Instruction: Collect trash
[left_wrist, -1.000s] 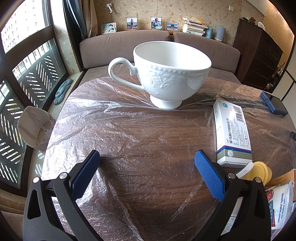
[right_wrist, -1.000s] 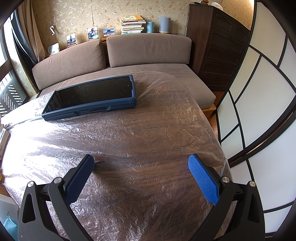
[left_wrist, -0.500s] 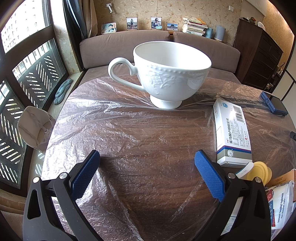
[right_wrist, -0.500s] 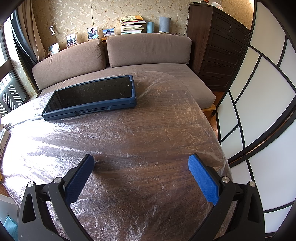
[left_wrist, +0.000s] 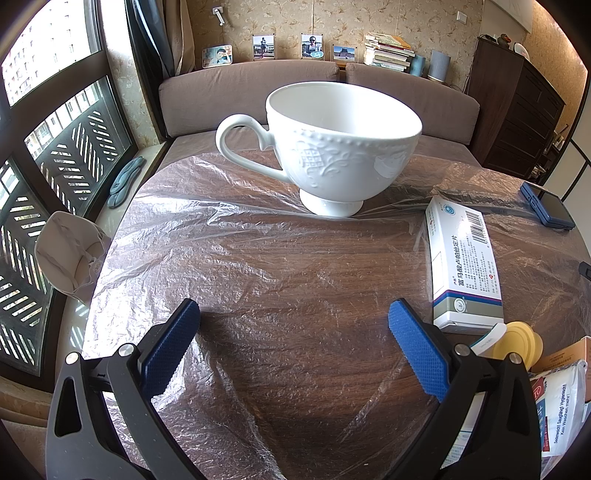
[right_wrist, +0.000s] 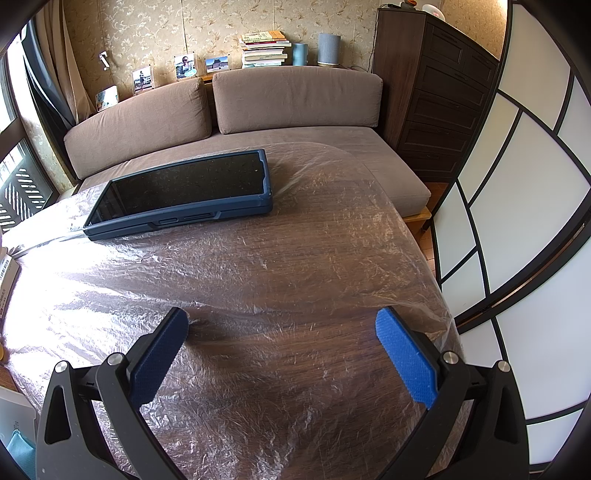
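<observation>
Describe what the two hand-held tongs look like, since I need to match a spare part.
Both look alike. The left tongs have two black plastic fingers with triangular cut-outs and silver rivets, each tipped by a blue pad with a knobbly grip texture. The right tongs show the same black frame, rivets and blue pads. No cables, markings, hands or sleeves are visible.

Left wrist view: low over the desk (left_wrist: 295, 280), facing the sofa (left_wrist: 229, 88), close to a white cup (left_wrist: 340, 147) straight ahead; a blue-cased phone (left_wrist: 548, 206) lies right of the cup, at the frame's edge.
Right wrist view: same low height, facing the sofa (right_wrist: 295, 96), the phone (right_wrist: 181, 192) near, ahead and left.
Shared: phone, sofa, desk (right_wrist: 295, 280), and the book stack (left_wrist: 388, 51) (right_wrist: 264, 48) behind the sofa.
</observation>
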